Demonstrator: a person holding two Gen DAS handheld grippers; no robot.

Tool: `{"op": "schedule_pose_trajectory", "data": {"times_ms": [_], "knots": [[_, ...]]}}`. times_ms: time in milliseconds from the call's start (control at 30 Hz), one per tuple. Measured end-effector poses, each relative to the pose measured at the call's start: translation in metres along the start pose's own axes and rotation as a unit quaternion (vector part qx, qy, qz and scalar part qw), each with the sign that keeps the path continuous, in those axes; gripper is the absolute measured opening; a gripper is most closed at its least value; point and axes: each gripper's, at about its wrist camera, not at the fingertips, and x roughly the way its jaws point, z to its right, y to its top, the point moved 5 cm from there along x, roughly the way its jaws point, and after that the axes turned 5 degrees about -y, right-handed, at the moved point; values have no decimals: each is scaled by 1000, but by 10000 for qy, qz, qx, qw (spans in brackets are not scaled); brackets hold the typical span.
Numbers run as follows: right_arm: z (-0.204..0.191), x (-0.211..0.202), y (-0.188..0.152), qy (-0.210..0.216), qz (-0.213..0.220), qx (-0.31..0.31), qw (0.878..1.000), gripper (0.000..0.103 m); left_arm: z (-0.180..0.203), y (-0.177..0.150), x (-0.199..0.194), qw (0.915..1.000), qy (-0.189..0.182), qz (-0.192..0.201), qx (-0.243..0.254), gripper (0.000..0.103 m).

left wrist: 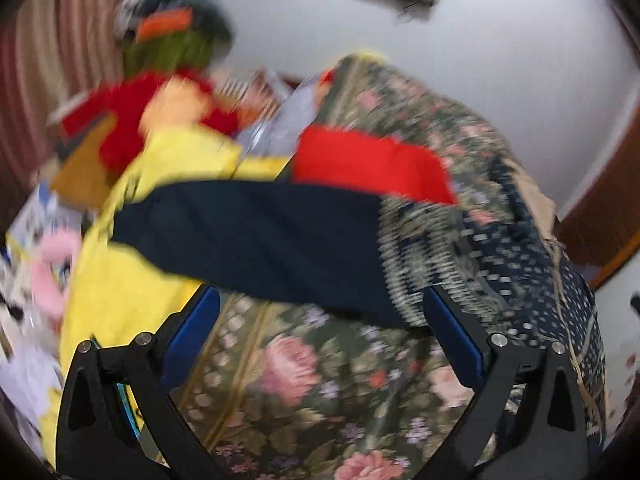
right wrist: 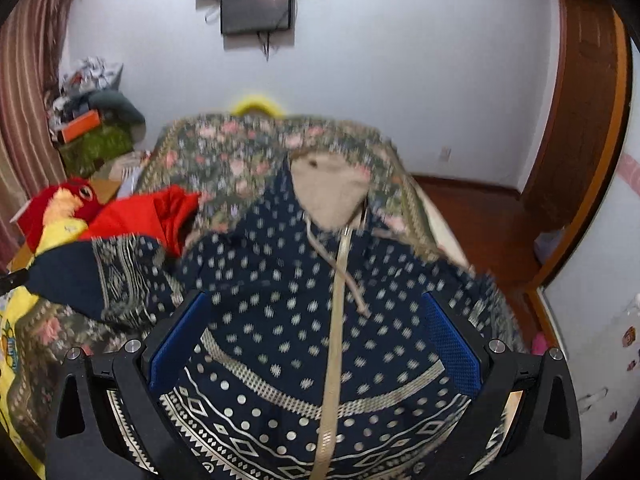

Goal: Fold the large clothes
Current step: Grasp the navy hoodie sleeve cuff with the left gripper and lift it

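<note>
A navy hooded jacket (right wrist: 304, 304) with white dots, patterned hem bands and a beige hood lining (right wrist: 324, 188) lies spread on a floral bed cover (right wrist: 240, 160). Its plain navy sleeve (left wrist: 256, 236) stretches left across the bed in the left wrist view. My left gripper (left wrist: 320, 320) is open, hovering just below that sleeve over the floral cover (left wrist: 304, 392). My right gripper (right wrist: 316, 328) is open above the jacket's lower body, with the beige zipper strip (right wrist: 334, 352) running between its blue pads. Neither holds anything.
A red garment (left wrist: 368, 164) and a yellow cloth (left wrist: 132, 280) lie at the bed's left. A red and yellow plush toy (right wrist: 60, 208) and a cluttered pile (right wrist: 96, 104) stand at the left. A wall screen (right wrist: 256, 8) hangs ahead. Wooden door frame (right wrist: 584, 120) at right.
</note>
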Motion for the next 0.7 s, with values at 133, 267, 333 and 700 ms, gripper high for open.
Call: {"op": "schedule_pose_trajectory", "data": {"times_ms": [133,267,333,700], "knots": [[-3,18,-12,-28,-276,-5,9996,103,-34,-11,26,9964,-225,-497,-652,92],[-9,19,-12,-283,-180,-307,9990,103,-57,-16,42,9792,-946,-817,-1598,87],[-13,20,-12,-353,-181,-456,9982,103,-67,-14,50,9715,-1096,-823,-1932,86],[-19,24,-14,-293,-374,-570,9972,103,-96,14,82,9544,-1163,-742,-2647,55]]}}
